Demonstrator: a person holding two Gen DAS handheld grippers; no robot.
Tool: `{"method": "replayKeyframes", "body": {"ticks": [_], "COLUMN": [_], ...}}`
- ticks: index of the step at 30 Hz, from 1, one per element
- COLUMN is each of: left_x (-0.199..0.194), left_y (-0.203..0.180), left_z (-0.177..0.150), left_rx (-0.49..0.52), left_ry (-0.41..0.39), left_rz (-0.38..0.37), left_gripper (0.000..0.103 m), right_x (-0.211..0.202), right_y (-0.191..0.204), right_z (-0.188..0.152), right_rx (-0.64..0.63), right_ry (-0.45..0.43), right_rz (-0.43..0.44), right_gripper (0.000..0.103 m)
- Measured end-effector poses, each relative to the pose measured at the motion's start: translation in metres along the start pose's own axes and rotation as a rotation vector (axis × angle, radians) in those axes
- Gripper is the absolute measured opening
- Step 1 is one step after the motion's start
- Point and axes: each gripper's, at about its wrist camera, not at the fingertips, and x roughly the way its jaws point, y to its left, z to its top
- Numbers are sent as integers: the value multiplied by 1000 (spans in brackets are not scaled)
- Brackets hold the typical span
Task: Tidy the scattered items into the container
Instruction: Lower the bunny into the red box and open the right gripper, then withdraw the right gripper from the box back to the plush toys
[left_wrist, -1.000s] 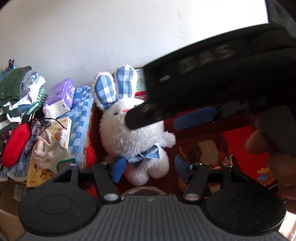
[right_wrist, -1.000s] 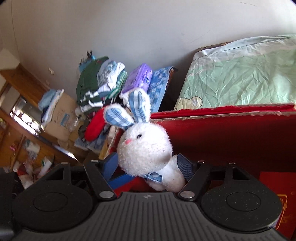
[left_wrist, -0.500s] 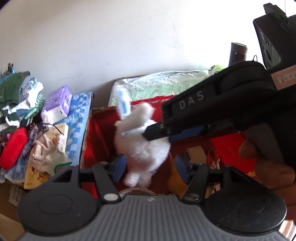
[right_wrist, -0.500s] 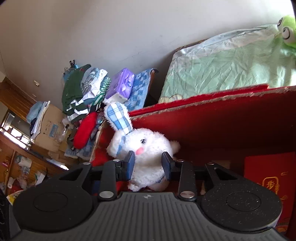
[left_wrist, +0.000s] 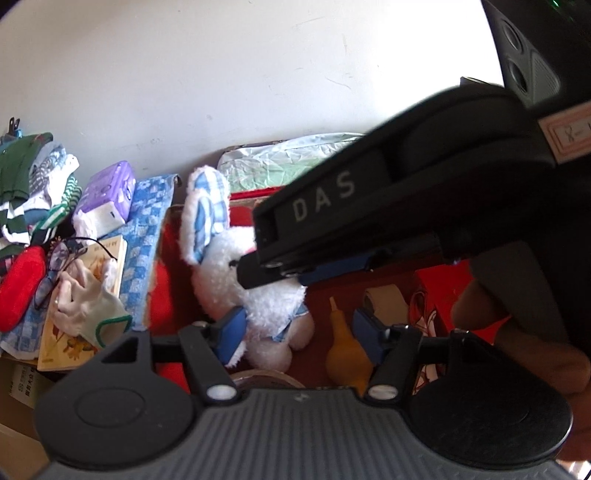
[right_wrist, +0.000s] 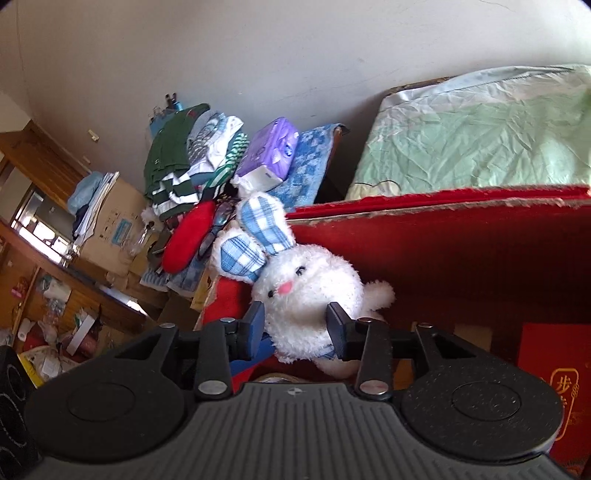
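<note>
**Right wrist view: letting the plush rabbit go into the red box**

Right wrist view, nearest first: the right tool (right_wrist: 295, 325) has its jaws opening, pads flanking the white plush rabbit with blue checked ears (right_wrist: 308, 286), which sits low against the near-left corner of the red cardboard box (right_wrist: 443, 240). In the left wrist view the left tool (left_wrist: 297, 332) is also opening, the rabbit's body beside its left pad. To finish well, the right tool should likely widen fully before lifting straight back, so fur does not snag. Beyond, a folded clothes pile (right_wrist: 184, 162) waits.
</note>
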Motion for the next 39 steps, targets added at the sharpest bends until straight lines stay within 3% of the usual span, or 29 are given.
{"method": "replayKeyframes", "body": {"ticks": [12,25,33,39], "left_x": [-2,-5,-11,-24], "left_y": [3,-1,-3,-8], "left_z": [1,7,5,4], "left_rx": [-29,-31,-77,-94], "left_ry": [21,84,129,100], "left_rz": [-4,119,164,176], "left_gripper": [69,70,73,79], "right_x": [-21,-46,-57,-62], "right_y": [-10,-9,-9,-4], "right_z": [-9,-29,-43,-50], "right_rx": [50,21,33,23], "right_ry": [-77,-127,-137,-143], "right_rz": [-86,-202,-218,-216], "right_gripper": [44,44,44,44]}}
